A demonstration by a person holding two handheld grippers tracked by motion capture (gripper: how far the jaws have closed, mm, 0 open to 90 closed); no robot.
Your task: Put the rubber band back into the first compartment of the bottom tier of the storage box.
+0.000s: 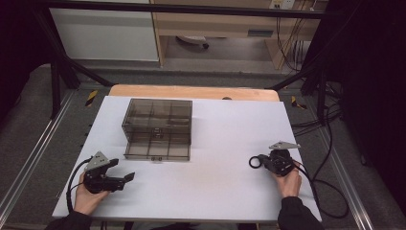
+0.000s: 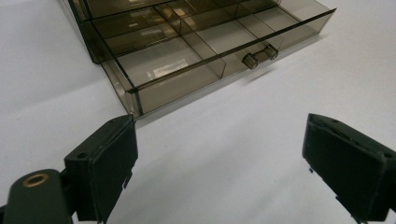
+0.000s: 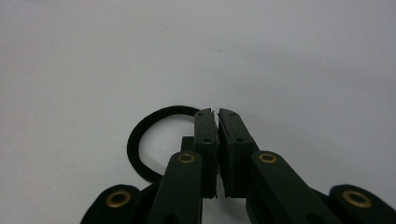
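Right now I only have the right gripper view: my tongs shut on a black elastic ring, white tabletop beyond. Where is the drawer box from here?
Observer: The smoky transparent plastic drawer box stands left of centre on the white table, toward its far side and well left of your right tongs.
Operator: Is a drawer open?
Observer: Yes, the lower drawer is pulled out toward the person. The compartments I can see look empty.
Operator: And the left tongs?
Observer: The left tongs stand open and empty, aimed at that drawer's near corner without touching it.
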